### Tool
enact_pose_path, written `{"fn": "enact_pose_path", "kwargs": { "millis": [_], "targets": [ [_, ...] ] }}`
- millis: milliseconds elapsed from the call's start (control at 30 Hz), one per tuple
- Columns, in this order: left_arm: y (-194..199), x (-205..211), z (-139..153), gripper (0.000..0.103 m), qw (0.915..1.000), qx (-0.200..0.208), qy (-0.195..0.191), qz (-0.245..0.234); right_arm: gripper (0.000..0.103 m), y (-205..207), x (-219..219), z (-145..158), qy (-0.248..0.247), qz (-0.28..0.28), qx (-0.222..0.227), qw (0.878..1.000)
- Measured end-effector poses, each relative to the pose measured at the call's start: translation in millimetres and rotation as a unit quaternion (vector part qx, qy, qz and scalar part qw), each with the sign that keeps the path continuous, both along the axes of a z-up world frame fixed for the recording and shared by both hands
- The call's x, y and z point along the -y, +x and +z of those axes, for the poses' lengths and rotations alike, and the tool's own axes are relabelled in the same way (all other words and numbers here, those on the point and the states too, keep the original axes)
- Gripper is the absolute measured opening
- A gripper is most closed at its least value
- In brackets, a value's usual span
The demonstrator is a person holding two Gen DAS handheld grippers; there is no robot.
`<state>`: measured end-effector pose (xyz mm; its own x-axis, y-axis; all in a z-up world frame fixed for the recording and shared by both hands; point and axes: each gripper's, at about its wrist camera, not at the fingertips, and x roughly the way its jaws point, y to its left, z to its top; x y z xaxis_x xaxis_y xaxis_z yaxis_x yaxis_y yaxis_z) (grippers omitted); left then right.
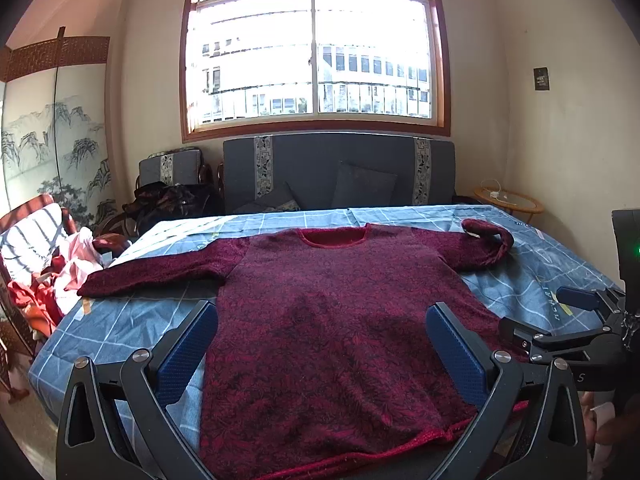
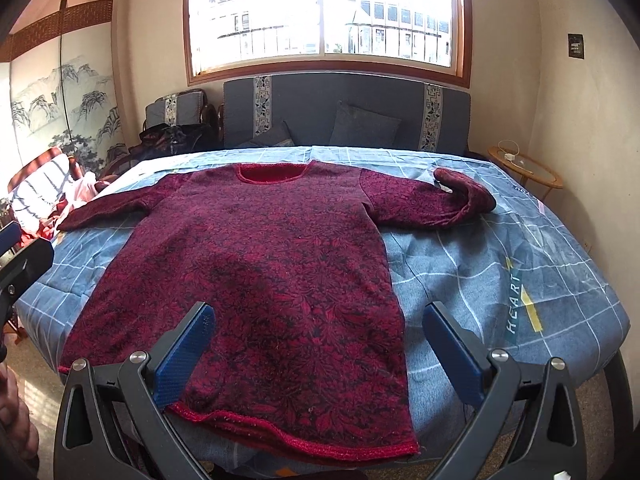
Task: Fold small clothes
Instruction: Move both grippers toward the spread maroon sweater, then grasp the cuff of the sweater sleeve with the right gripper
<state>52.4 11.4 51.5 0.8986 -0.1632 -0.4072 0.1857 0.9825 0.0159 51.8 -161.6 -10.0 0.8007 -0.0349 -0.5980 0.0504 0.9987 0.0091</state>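
Basically I lose the sweater (image 1: 340, 320) hem behind my left hand-held gripper (image 1: 322, 354); both it and right hand-held gripper (image 2: 320, 354) hover released, jaws spread, sweater ahead.

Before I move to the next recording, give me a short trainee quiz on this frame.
1. True or false: the maroon sweater lies spread flat on the blue checked sheet.
2. Which sleeve has its cuff curled back: (a) the one on the view's left, (b) the one on the view's right?
3. Fill in: both the left hand-held gripper and the right hand-held gripper are ____.

Key: 1 true; 2 b; 3 open.
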Motion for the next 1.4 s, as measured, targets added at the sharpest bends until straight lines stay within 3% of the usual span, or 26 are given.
{"fn": "enact_pose_path", "kwargs": {
  "millis": [400, 733, 1033, 1133, 1400],
  "targets": [
    [46, 14, -15, 0.103, 0.9995, -0.027, 0.018, 0.004, 0.103, 59, 18, -4, -0.033, -0.006, -0.038, 0.999],
    [111, 12, -48, 0.103, 0.9976, -0.041, 0.023, 0.05, 0.103, 123, 50, -10, -0.058, -0.021, -0.053, 0.997],
    [148, 1, -95, 0.103, 0.9928, -0.082, 0.02, 0.084, 0.101, 184, 102, -33, -0.053, -0.058, -0.083, 0.993],
    [152, -2, -106, 0.103, 0.9915, -0.094, 0.021, 0.088, 0.094, 204, 123, -41, -0.055, -0.079, -0.093, 0.991],
    [153, -12, -114, 0.103, 0.9899, -0.112, -0.009, 0.086, 0.086, 256, 207, -52, -0.04, -0.168, -0.108, 0.979]
  ]
}}
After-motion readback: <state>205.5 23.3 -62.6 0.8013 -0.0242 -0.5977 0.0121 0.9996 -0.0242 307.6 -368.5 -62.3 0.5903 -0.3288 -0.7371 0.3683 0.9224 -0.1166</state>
